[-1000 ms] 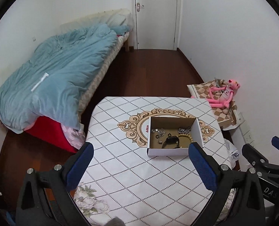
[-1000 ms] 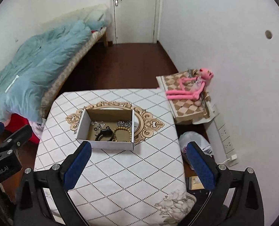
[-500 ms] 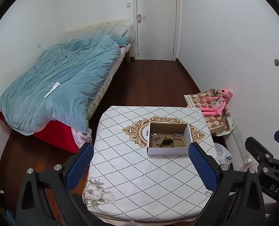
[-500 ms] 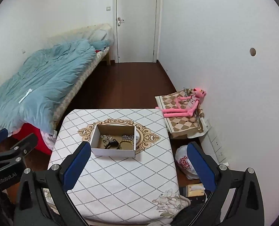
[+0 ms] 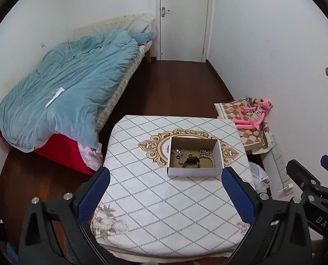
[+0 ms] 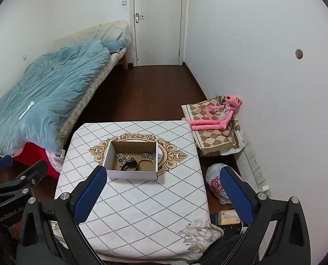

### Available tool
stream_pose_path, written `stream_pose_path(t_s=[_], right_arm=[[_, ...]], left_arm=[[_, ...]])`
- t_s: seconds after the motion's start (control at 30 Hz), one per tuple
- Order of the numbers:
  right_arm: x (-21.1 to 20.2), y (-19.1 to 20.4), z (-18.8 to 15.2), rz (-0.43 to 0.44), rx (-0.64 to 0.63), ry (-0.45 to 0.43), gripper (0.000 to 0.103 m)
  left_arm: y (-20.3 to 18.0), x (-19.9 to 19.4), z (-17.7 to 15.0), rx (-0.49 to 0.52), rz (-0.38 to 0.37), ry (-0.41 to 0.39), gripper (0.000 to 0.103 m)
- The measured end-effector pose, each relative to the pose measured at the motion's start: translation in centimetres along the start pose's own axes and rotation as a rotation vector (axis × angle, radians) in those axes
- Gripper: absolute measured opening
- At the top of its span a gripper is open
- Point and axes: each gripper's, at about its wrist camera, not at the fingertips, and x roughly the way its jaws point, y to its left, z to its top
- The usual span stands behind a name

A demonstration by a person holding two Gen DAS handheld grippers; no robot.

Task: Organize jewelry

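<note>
An open cardboard box (image 5: 194, 171) stands on a small table with a diamond-pattern cloth (image 5: 155, 201). Inside lie silver chains (image 5: 180, 152), a black watch (image 5: 191, 162) and a wooden bead bracelet (image 5: 209, 160). The box also shows in the right wrist view (image 6: 132, 174), with the watch (image 6: 130, 165) and bracelet (image 6: 146, 163). My left gripper (image 5: 164, 193) is open and empty, held high above the near side of the table. My right gripper (image 6: 163, 193) is open and empty, also high and back from the box.
A bed with a blue duvet (image 5: 71, 92) stands left of the table. A pink plush toy (image 5: 251, 116) lies on a checked box by the right wall. A plastic bag (image 6: 217, 182) sits on the floor at the right. A white door (image 5: 184, 19) is at the far end.
Both grippers have risen and pulled back from the table; the box and table look smaller and more of the room shows. Both stay open and empty.
</note>
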Motion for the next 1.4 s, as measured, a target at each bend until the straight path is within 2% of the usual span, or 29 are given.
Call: stream_pose_path(t_s=[0.33,0.63,1.4], right_arm=[[6.7,0.2,2.6,-0.007,-0.029,0.111,0.103],[10.7,0.6,3.0,-0.014,-0.035,0.182,0.103],[12.4,1.0,2.4,-0.020,-0.046,0.237,0.103]], left_arm=[[-0.5,5.2,2.1,0.019,0.038,0.087,0.103],[-0.4,8.2,2.4,0.018,0.055,0.146,0.103],[-0.3,9.5,2.1,0.016,0.042,0.183,0.103]])
